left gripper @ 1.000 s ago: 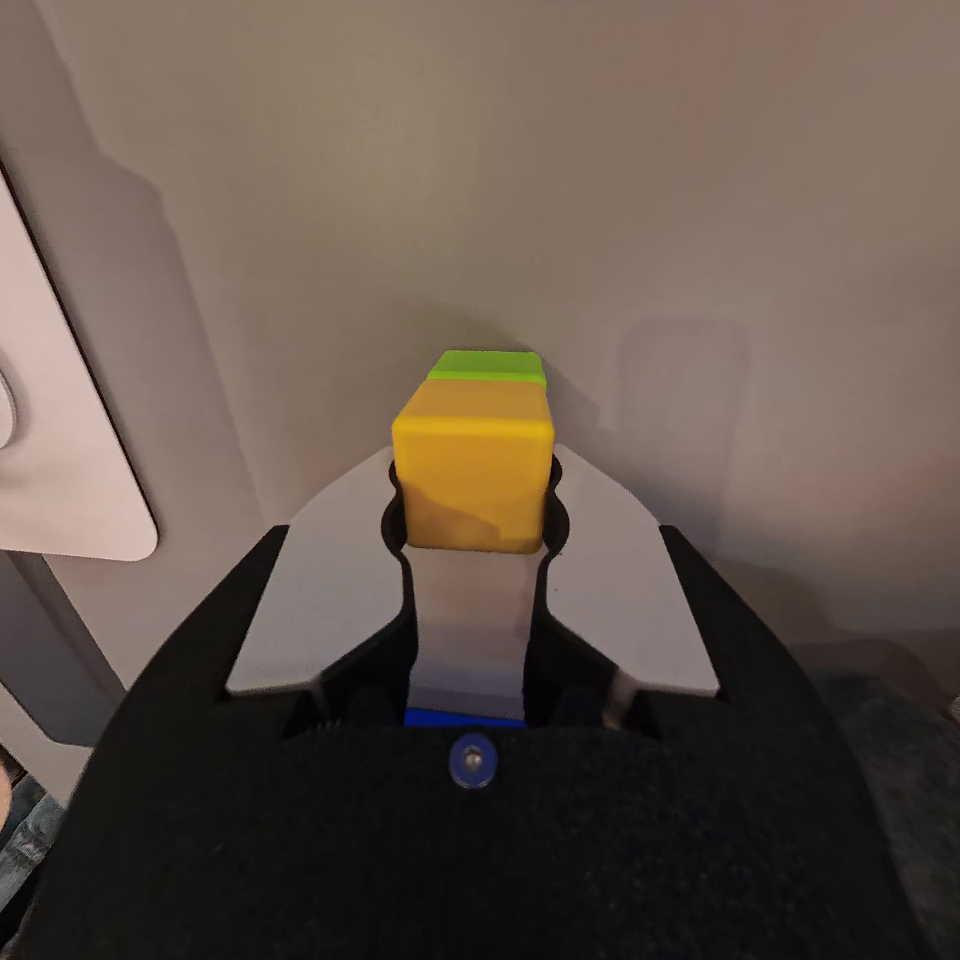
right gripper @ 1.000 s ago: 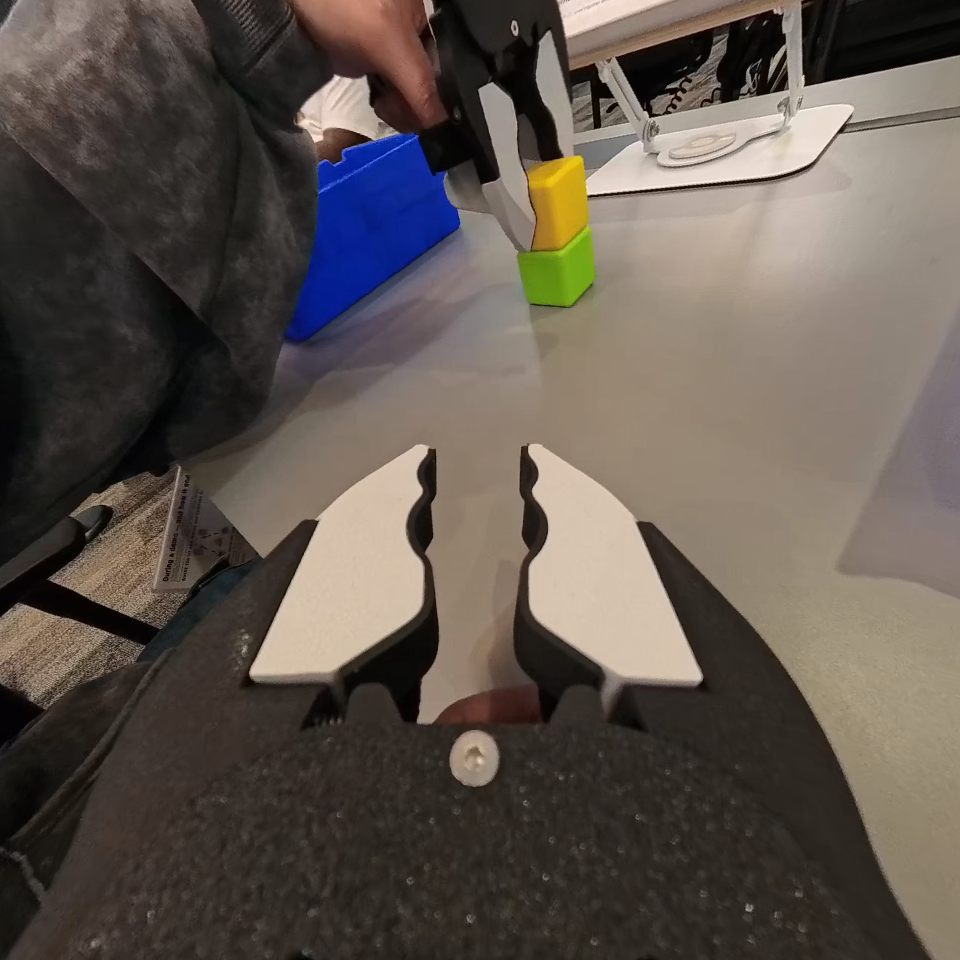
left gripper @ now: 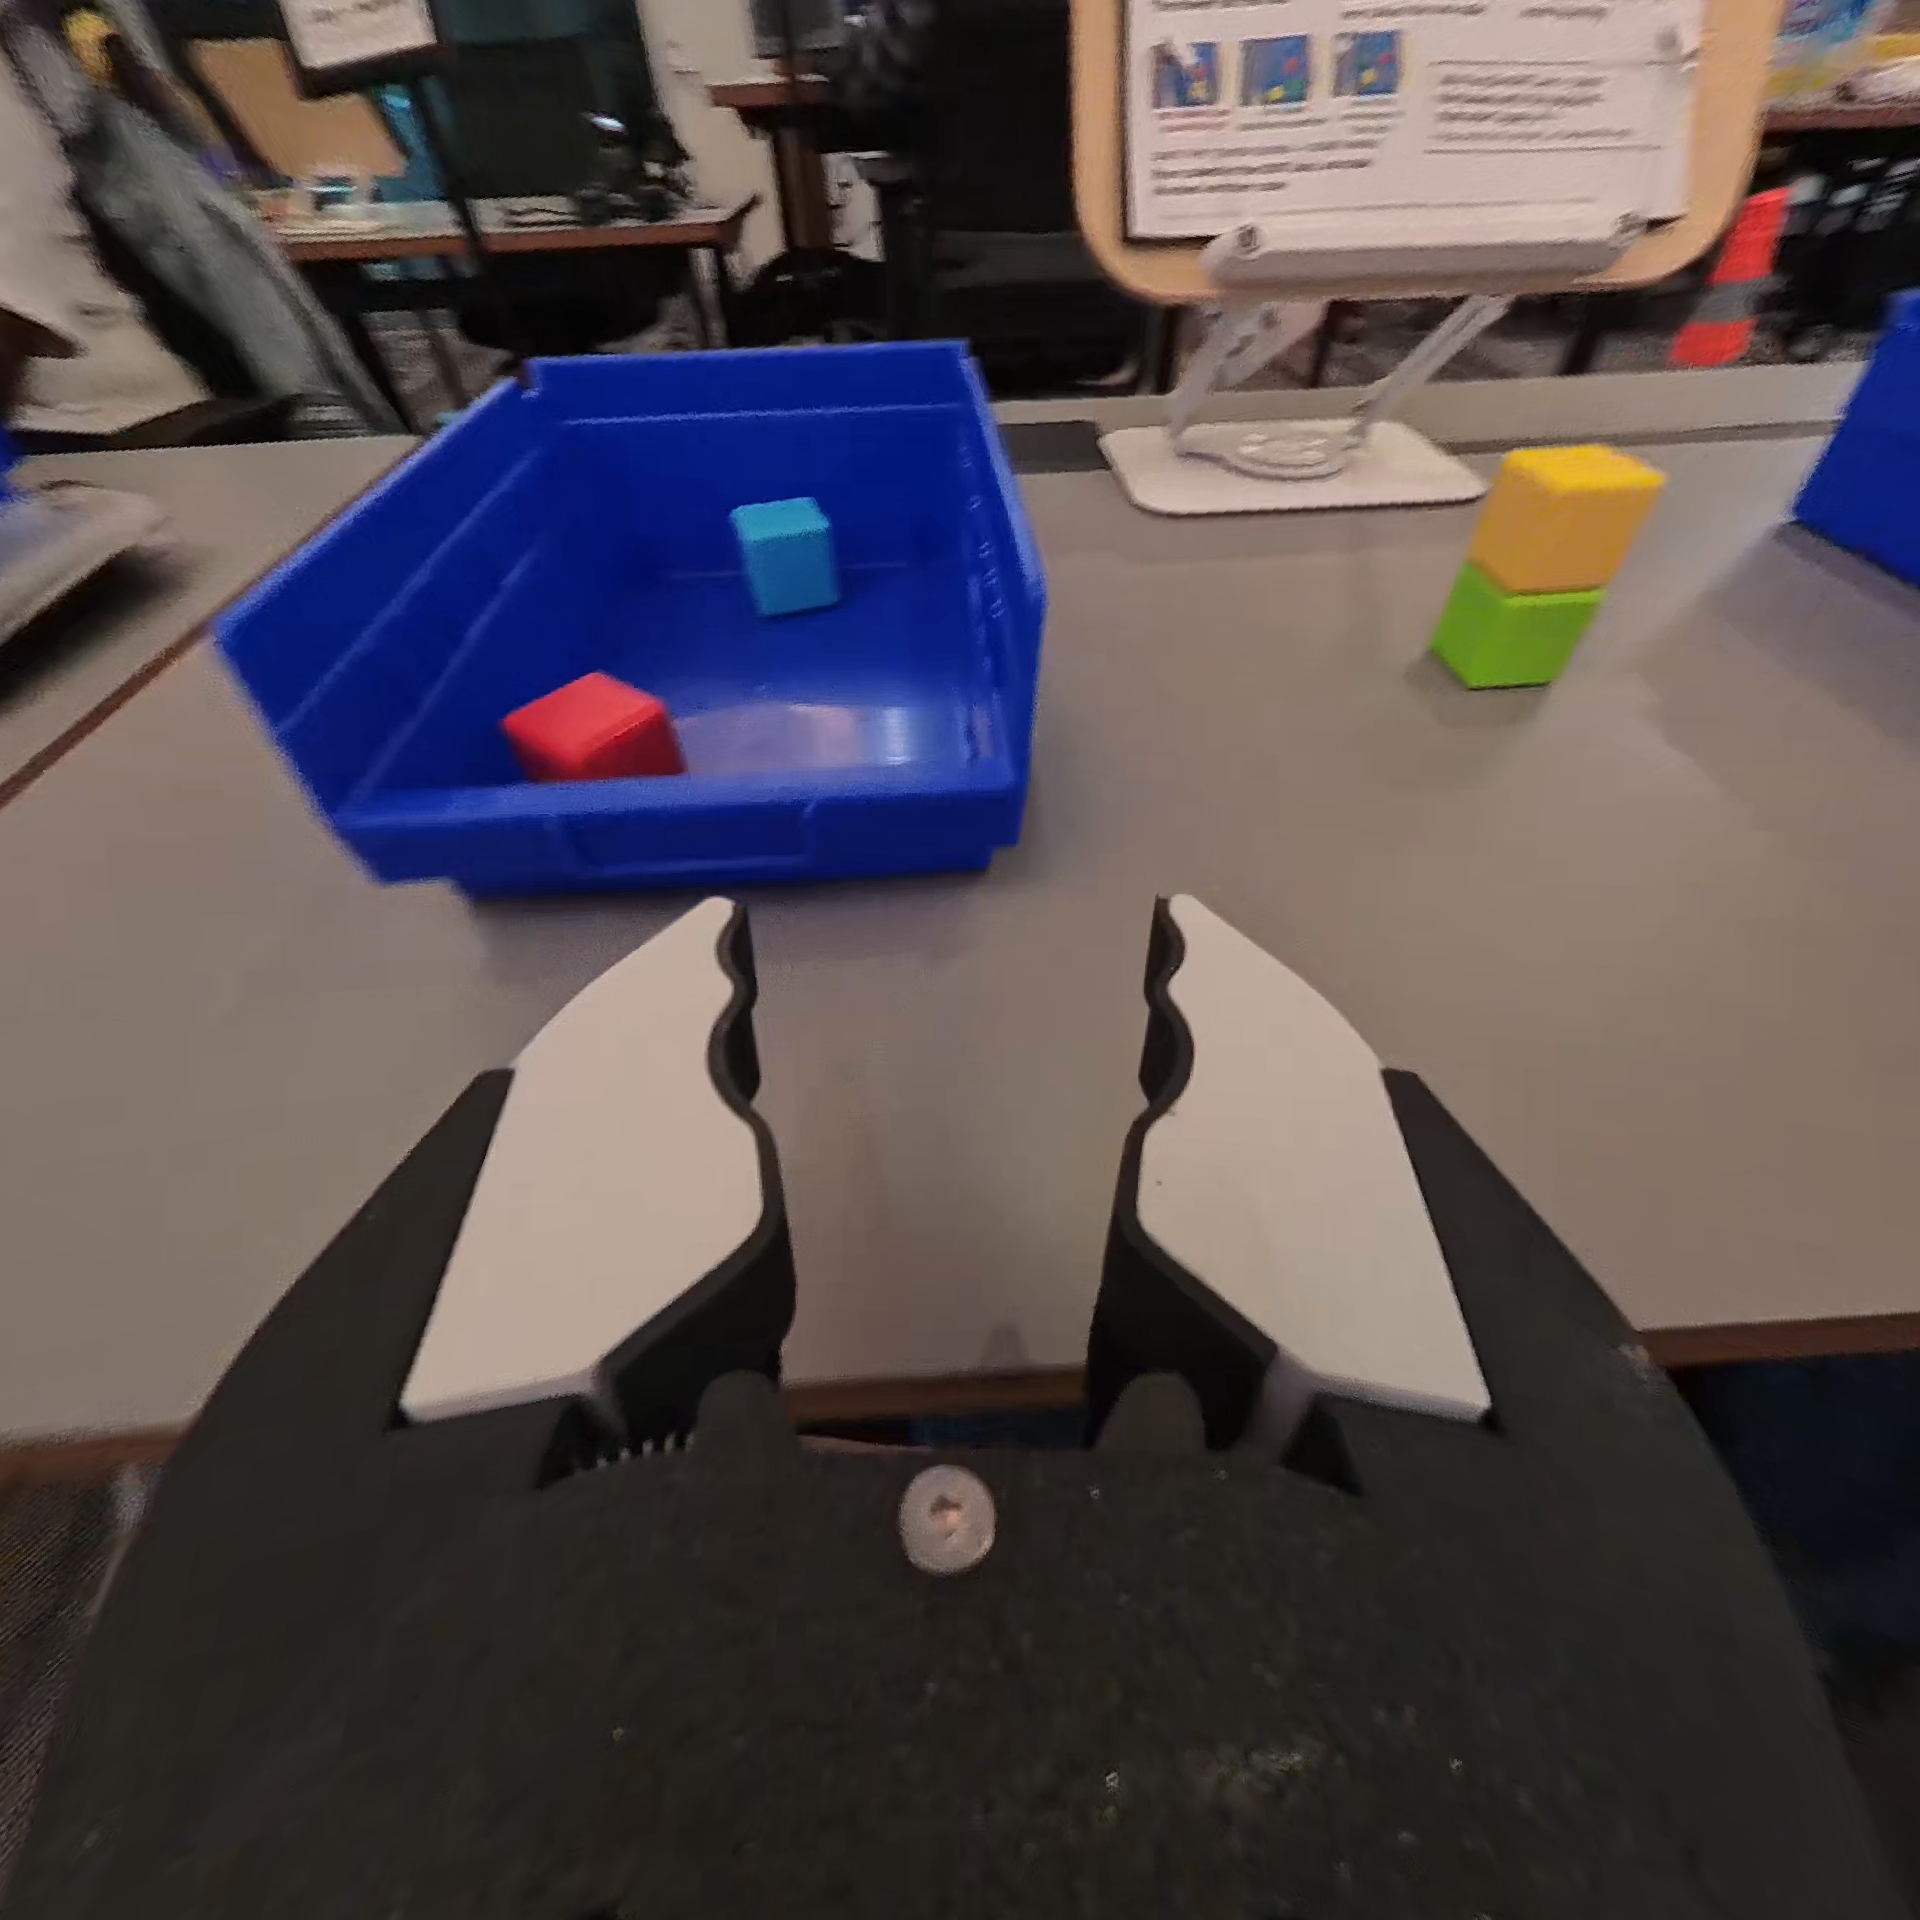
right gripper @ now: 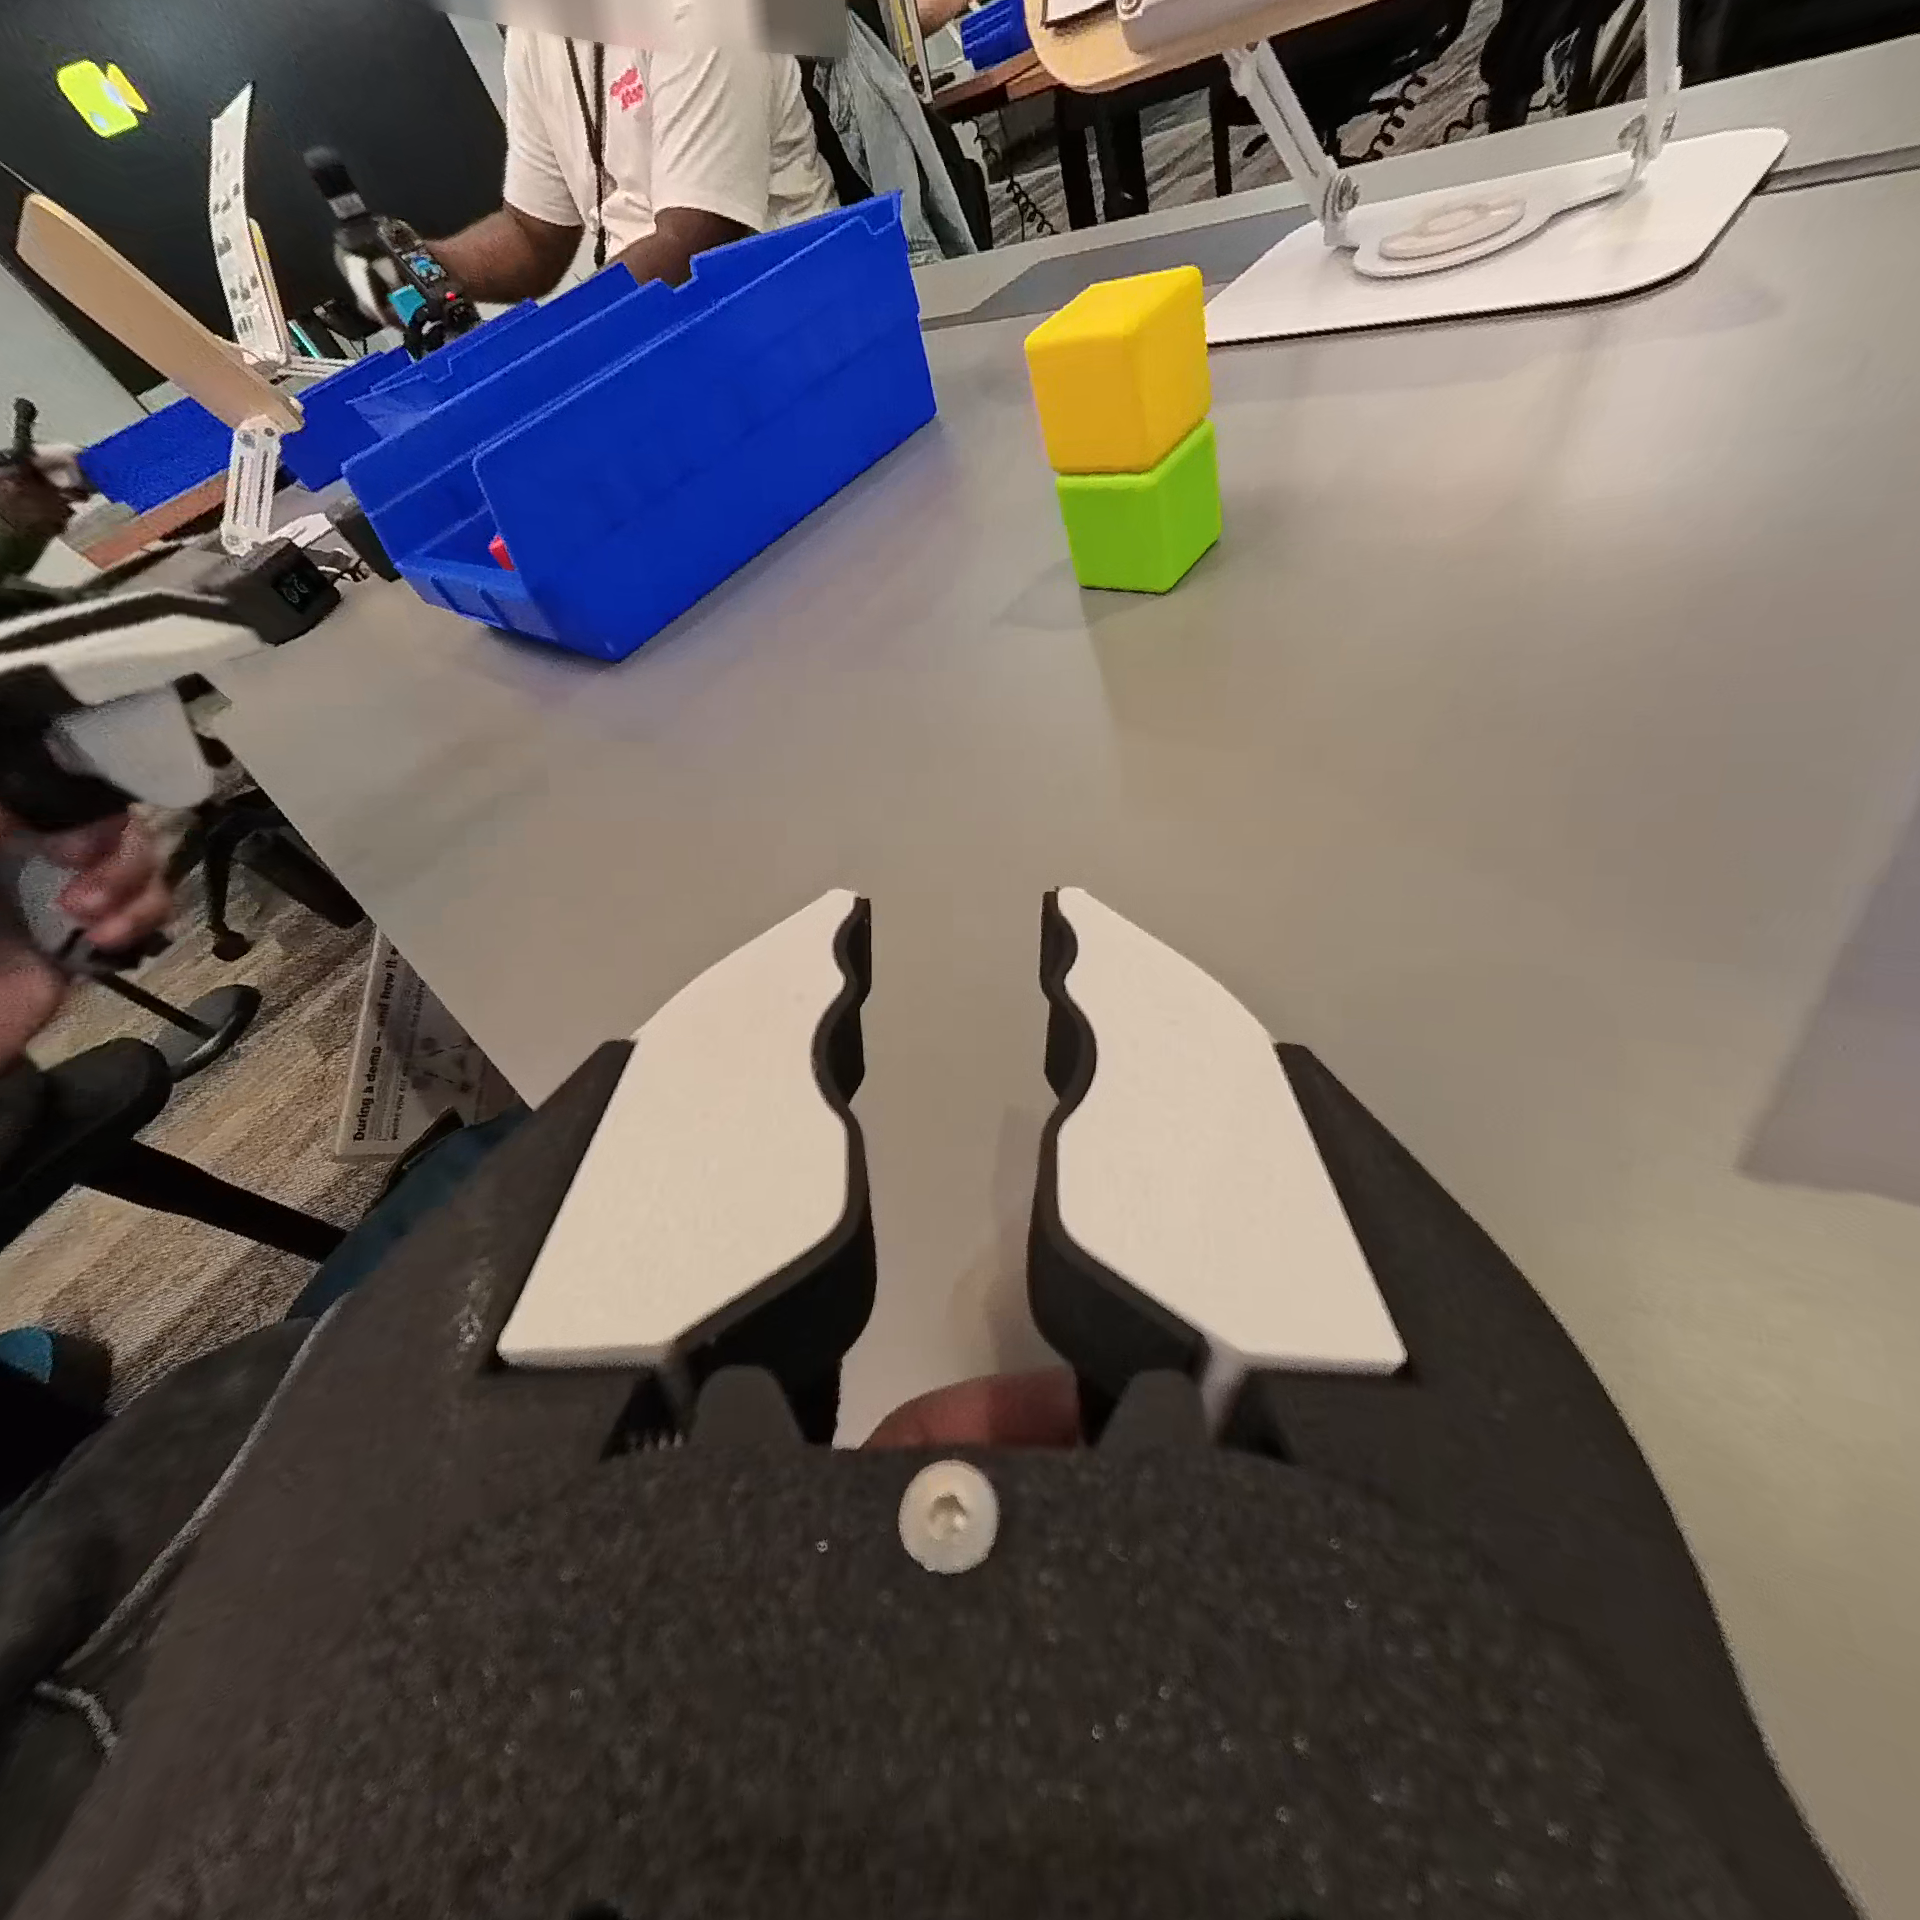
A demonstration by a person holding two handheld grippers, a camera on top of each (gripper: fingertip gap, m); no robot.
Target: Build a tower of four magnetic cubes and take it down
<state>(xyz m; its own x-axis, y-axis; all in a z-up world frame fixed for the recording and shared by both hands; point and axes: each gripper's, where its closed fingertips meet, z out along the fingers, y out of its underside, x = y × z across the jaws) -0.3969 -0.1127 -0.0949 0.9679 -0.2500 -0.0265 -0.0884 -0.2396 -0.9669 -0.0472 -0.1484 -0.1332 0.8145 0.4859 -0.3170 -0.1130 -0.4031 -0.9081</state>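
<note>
A yellow cube (left gripper: 1567,516) sits on a green cube (left gripper: 1513,625) on the grey table, a two-cube stack, also in the right wrist view with the yellow cube (right gripper: 1122,366) above the green cube (right gripper: 1141,514). A red cube (left gripper: 592,727) and a light blue cube (left gripper: 784,555) lie in the blue bin (left gripper: 675,831). My left gripper (left gripper: 948,920) is open and empty near the table's front edge, in front of the bin. My right gripper (right gripper: 954,904) is open and empty over the table, well short of the stack.
A white stand base (right gripper: 1496,234) with a board on it stands behind the stack. Another blue bin (left gripper: 1870,488) shows at the right edge. The bin's side wall (right gripper: 665,416) shows left of the stack. People sit at a desk beyond the table.
My left gripper has let go of the yellow cube on the green one, opened and pulled back and left toward the bin. My right gripper has stayed in place.
</note>
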